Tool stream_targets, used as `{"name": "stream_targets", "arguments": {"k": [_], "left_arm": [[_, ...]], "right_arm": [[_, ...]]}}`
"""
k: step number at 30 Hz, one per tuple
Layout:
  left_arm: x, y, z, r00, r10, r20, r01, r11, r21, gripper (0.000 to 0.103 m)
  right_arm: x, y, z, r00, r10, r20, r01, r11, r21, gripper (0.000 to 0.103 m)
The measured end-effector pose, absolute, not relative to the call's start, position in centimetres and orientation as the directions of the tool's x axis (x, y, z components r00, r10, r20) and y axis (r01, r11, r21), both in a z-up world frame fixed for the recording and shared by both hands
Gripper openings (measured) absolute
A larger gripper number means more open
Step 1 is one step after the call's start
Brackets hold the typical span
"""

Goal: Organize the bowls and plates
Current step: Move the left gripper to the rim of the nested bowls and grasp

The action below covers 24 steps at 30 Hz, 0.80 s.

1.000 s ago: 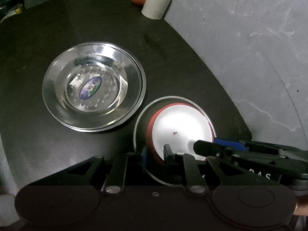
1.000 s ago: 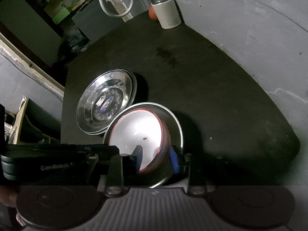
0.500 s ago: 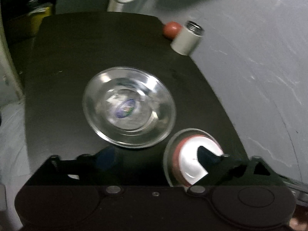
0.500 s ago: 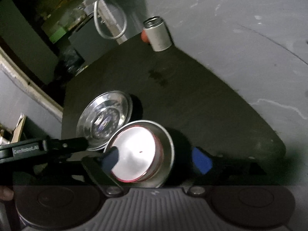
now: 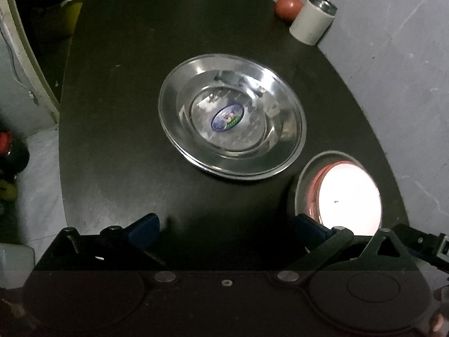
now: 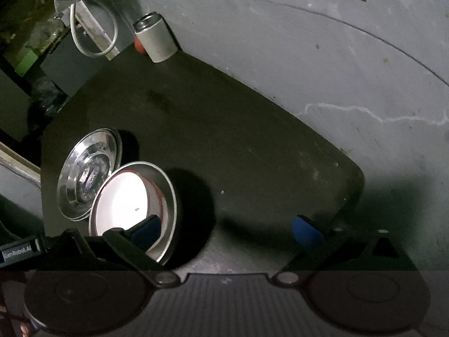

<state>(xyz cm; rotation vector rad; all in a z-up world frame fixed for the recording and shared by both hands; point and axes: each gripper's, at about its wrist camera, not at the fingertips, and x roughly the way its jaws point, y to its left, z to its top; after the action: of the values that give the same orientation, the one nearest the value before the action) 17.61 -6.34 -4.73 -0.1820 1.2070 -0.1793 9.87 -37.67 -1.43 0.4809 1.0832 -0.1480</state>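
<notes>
Dark table [image 5: 118, 129], rounded corners, matte top with faint scuffs; grey floor [image 6: 322, 56] with pale cracks beyond its edge from 12 to 4 o'clock in the right wrist view. Broad bare stretch of tabletop from 9 to 7 o'clock in the left wrist view, and from centre to 3 o'clock in the right.

Stacked steel plates [image 5: 231, 119], round, shiny, oval label in the well, sit near table centre. Just beside them at 4 o'clock: red-rimmed white bowl [image 5: 348, 196], smooth, glaring under light, nested in a steel bowl [image 5: 300, 185] close to the table's edge. Rims of plates and steel bowl near touching; cannot tell if they meet.

Left gripper [image 5: 227, 224]: blue-padded fingers spread wide, holding nothing; right pad low beside the steel bowl. Right gripper [image 6: 227, 230]: fingers spread wide, empty; left pad overlaps the bowls' near rim in view, contact unclear.

At 1 o'clock, far corner: white cylinder can [image 5: 313, 19], metal top, upright, with a red ball [image 5: 289, 4] touching or just behind it. White cable loop [image 6: 92, 33] off the table at 11 o'clock.
</notes>
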Motion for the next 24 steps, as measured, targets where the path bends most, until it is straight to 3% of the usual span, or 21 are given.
{"name": "stream_targets", "arguments": {"k": [24], "left_arm": [[17.5,-8.8,-5.7,0.347,-0.209,-0.914,0.078,0.978,-0.194,0.102]], "right_arm": [[11.1,-37.9,-3.1,0.427,0.166,-0.889,0.289,0.906,0.308,0.102]]}}
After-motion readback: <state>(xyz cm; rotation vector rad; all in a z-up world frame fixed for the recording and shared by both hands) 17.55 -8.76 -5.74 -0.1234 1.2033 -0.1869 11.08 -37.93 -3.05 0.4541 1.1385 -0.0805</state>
